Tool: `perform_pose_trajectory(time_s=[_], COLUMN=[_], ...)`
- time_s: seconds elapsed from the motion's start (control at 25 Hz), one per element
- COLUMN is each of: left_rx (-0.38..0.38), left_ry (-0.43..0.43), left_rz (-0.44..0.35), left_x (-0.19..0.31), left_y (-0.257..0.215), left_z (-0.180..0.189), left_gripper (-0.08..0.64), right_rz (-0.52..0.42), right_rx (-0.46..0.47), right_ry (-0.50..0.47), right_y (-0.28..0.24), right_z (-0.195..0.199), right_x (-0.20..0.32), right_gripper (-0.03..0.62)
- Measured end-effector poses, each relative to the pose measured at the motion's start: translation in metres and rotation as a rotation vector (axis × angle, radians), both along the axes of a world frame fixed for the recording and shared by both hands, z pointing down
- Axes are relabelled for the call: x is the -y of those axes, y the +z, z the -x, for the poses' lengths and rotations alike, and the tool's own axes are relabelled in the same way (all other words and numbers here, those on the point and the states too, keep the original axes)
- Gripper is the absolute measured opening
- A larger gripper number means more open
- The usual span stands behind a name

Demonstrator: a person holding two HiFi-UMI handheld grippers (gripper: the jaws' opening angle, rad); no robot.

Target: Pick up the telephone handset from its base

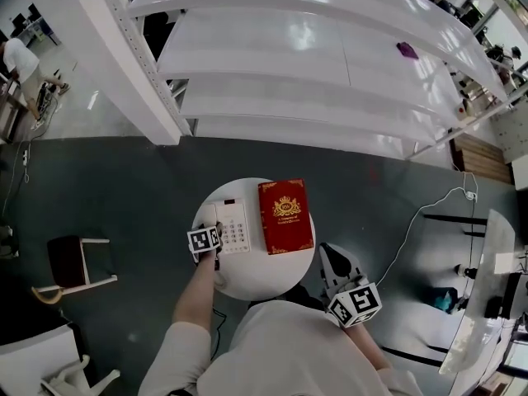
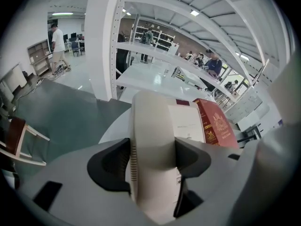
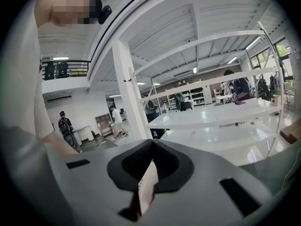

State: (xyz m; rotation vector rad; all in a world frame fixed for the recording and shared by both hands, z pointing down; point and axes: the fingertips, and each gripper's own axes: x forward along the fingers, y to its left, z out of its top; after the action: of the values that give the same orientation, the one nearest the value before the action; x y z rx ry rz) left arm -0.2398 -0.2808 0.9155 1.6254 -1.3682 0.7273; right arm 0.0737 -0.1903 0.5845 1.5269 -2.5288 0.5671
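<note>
A white telephone base (image 1: 234, 225) with a keypad sits on a small round white table (image 1: 264, 275). Its white handset (image 1: 207, 215) lies along the base's left side. My left gripper (image 1: 206, 236) is shut on the handset (image 2: 153, 140), with the dark jaws pressing both sides of it; the base (image 2: 188, 124) shows just to the right. Whether the handset is clear of the base cannot be told. My right gripper (image 1: 340, 266) hangs off the table's right edge near the person's body, shut (image 3: 149, 173) and pointing at the shelving.
A red book (image 1: 285, 215) with a gold crest lies right of the telephone. Large white shelving (image 1: 313, 73) stands beyond the table. A chair (image 1: 70, 262) is at the left; a white cable (image 1: 421, 221) and desks (image 1: 495, 279) are at the right.
</note>
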Motion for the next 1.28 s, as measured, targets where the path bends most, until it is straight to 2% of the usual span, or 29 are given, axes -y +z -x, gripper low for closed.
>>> perform_pose_trajectory(time_s=[0.32,0.68,0.88,1.28], left_rx=[0.011,0.055,0.056,0.054], left_ry=[-0.014,-0.051,-0.082,-0.090], left_rz=[-0.007,-0.016,-0.047,-0.117], left_x=[-0.001,-0.007,-0.010,-0.020], left_y=[-0.001,-0.009,-0.016,-0.035], left_z=[0.002,0.009,0.010,0.011], left_gripper=[0.277,0.244,0.225,0.225], right_rz=[-0.013,-0.021,-0.027,-0.049], right_rx=[-0.003,0.007,0.014,0.026], right_ry=[-0.004,0.010,0.009,0.000], right_y=[-0.004,-0.008,-0.009,-0.015], right_z=[-0.003,-0.014,-0.018,-0.024], right_x=[-0.003,-0.007,-0.011,-0.023], right_gripper=[0.009,0.009,0.009,0.009])
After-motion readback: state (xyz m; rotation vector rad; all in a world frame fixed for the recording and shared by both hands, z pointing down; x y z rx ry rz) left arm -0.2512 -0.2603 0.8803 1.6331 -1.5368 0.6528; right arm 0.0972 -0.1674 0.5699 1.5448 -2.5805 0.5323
